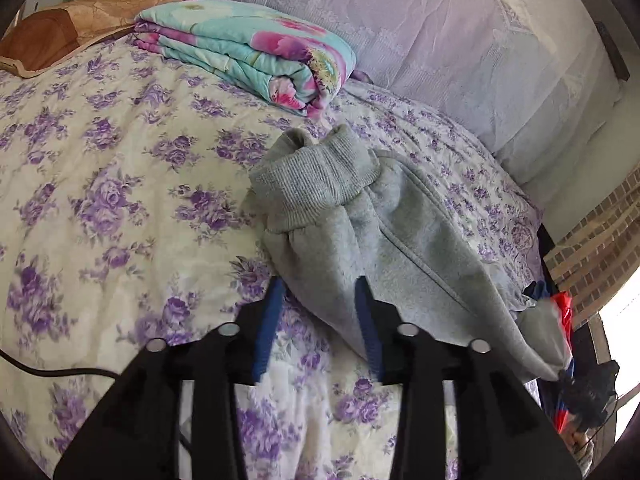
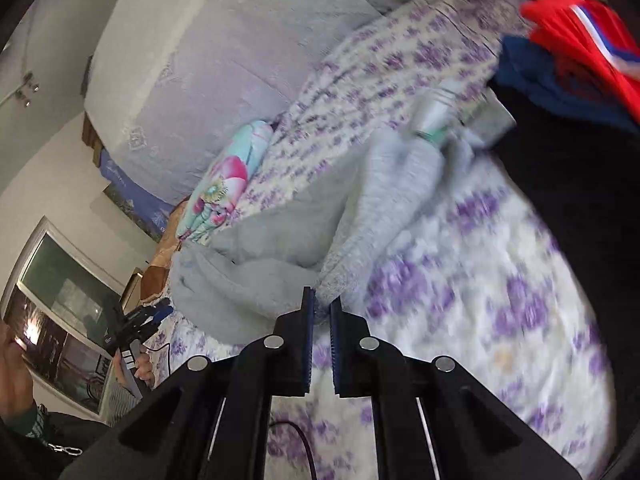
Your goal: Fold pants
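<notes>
Grey sweatpants (image 1: 372, 220) lie bunched on a bed covered by a cream quilt with purple flowers (image 1: 120, 184); in the left wrist view the garment occupies the centre and runs toward 4 o'clock, its ribbed cuff (image 1: 316, 176) folded over at the upper end, toward 12 o'clock from the tongs. The left gripper (image 1: 320, 288) stands spread, its blue-padded fingers (image 1: 272, 320) parted; the lower edge of the pants crosses in front of the tips, and the right-hand finger overlaps the grey cloth while the left-hand finger lies over bare quilt, so no pinch is evident. A folded turquoise and pink floral blanket (image 1: 256, 52) rests on the quilt at 12 o'clock, beyond the cuff, with a brown pillow (image 1: 68, 24) at 10 o'clock. In the right wrist view, which is motion-blurred, the right gripper (image 2: 322, 300) has its fingers pressed nearly together, nipping an edge of the grey sweatpants (image 2: 248, 272) at the tips; the cloth spreads away from the tongs toward 11 and 1 o'clock. The left gripper (image 2: 144, 320) appears at 9 o'clock in this view, held in a person's hand (image 2: 140, 364). A red and blue garment (image 2: 580, 48) lies at 2 o'clock at the bed's edge.
</notes>
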A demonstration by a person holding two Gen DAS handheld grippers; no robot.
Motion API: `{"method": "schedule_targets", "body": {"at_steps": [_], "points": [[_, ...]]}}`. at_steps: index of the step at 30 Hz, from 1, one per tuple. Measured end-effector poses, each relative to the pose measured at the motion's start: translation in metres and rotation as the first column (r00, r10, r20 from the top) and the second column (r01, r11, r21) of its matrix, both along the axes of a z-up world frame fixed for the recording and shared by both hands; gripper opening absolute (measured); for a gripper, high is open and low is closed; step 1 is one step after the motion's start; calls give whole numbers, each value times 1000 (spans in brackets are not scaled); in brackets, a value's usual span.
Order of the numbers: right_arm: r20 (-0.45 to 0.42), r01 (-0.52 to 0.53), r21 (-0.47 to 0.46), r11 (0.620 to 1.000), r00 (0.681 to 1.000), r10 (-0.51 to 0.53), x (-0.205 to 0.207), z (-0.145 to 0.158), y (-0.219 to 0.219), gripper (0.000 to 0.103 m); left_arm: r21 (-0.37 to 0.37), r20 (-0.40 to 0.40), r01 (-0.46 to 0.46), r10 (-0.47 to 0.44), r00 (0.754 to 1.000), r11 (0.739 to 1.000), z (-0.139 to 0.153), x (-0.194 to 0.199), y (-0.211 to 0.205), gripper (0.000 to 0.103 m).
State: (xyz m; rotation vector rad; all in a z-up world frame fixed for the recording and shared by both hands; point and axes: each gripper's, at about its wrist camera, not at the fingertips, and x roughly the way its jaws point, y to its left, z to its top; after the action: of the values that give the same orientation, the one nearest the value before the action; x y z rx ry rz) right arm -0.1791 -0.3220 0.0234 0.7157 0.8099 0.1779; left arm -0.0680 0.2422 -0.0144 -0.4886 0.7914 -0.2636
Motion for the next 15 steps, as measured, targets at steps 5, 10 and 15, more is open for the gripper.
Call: {"method": "schedule_targets", "body": {"at_steps": [5, 10, 15], "points": [[20, -5, 19, 1000, 1000, 4, -7, -3, 6, 7, -107, 76, 59, -50, 996, 993, 27, -4, -12, 68], [38, -27, 13, 1000, 999, 26, -19, 4, 13, 7, -40, 15, 144, -143, 990, 989, 54, 43, -74, 80], [27, -34, 17, 999, 999, 33, -30, 2, 17, 7, 111, -219, 160, -133, 966, 981, 34, 107, -121, 80]]}}
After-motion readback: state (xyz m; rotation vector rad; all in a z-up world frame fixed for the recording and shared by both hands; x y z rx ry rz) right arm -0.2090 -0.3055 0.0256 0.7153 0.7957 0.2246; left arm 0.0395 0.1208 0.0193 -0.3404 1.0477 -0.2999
